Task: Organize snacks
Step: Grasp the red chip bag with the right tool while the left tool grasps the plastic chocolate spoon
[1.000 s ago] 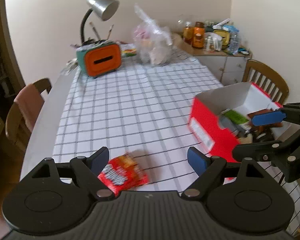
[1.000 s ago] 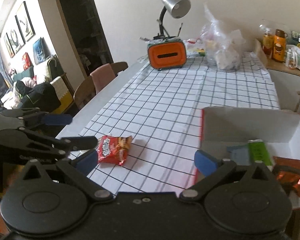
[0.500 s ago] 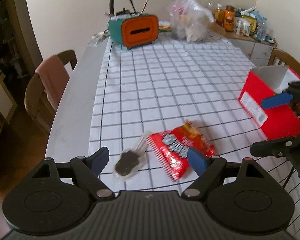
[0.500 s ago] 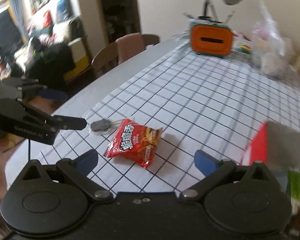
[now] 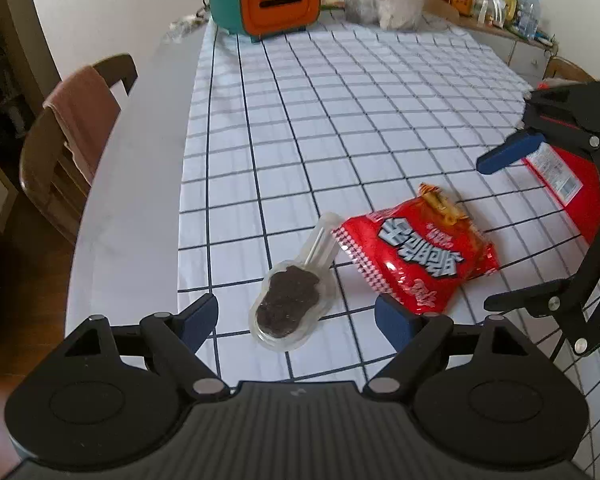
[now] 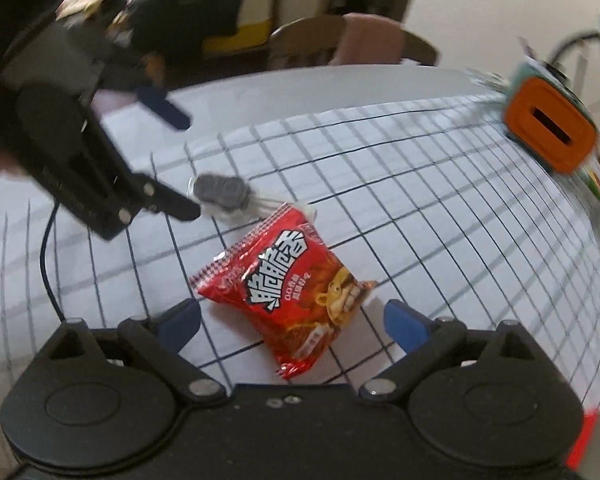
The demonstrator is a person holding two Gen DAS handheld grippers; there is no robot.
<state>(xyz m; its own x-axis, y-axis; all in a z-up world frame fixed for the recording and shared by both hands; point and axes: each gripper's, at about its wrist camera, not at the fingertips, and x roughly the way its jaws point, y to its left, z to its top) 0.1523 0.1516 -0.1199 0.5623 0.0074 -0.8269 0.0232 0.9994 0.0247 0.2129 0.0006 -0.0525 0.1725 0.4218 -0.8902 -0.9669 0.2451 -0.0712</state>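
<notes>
The left gripper (image 5: 296,318) hovered wide apart, empty, just short of the clear-wrapped dark lollipop (image 5: 290,304) on the checked tablecloth (image 5: 340,120). Touching the lollipop's stick end lay the red snack packet (image 5: 416,254) (white lettering), and the right gripper (image 6: 292,316) straddled it, spread wide, gripping nothing. Beyond the packet stood the red box (image 5: 568,192); farther off, the orange tissue holder (image 5: 278,0).

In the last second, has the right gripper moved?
Yes. The right gripper swung left, away from the red box, and now hangs open over the red snack bag on the checked tablecloth.
</notes>
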